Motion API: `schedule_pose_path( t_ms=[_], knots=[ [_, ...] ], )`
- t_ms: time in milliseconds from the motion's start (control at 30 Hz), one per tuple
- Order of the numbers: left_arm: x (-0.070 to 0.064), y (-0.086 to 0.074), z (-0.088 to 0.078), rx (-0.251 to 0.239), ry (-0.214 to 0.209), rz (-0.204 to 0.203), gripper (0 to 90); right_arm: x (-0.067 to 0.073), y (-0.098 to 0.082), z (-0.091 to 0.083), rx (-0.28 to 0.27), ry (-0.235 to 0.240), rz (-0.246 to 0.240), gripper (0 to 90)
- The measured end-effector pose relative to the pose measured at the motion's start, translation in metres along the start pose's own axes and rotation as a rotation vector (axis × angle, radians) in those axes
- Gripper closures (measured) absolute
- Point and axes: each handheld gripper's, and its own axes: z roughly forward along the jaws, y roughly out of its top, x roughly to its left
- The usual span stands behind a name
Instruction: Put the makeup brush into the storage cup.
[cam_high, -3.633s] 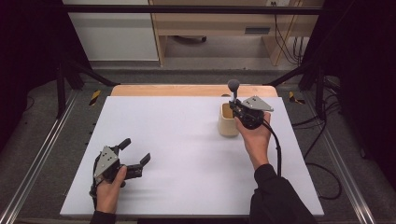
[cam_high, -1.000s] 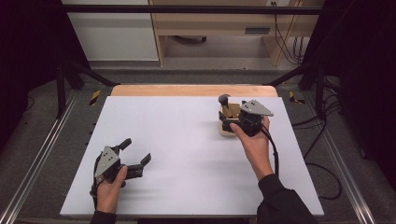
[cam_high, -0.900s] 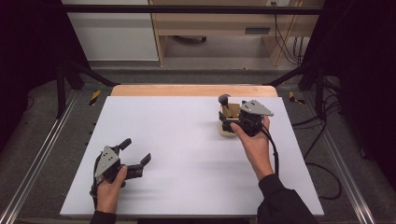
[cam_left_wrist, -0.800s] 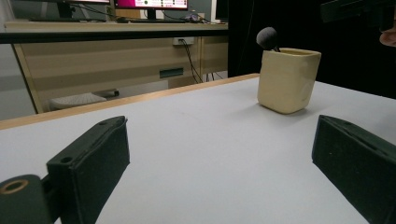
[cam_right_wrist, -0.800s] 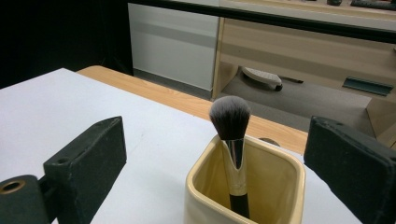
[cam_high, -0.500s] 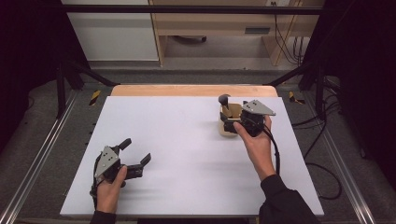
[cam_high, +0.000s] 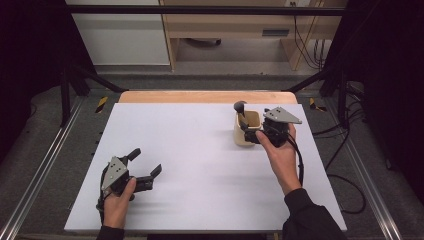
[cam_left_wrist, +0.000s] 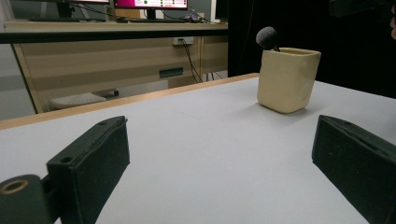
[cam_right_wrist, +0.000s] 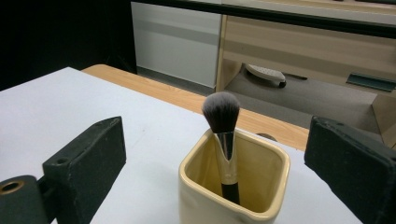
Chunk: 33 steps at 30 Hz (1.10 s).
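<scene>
In the cup (cam_right_wrist: 233, 186) — an unlabelled brush (cam_right_wrist: 223, 135).

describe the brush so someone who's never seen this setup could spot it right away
On the white table, look to the far right side, where a cream square-sided cup stands just ahead of the right gripper. The makeup brush stands inside it, handle down. Its fluffy grey-tipped bristle head pokes above the rim, the cup's sole content.

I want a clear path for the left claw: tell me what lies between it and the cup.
Nothing: in the high view only bare white tabletop runs from the open left claw to the cup, which holds a brush.
</scene>
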Motion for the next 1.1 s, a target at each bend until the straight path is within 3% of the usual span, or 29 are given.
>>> schedule_pose_path(
  t_ms=[1100],
  knots=[
    [-0.001, -0.001, 0.001, 0.006, -0.005, 0.003, 3.8, -0.017, -0.006, -0.024, -0.005, 0.003, 0.03, 5.4]
  ],
)
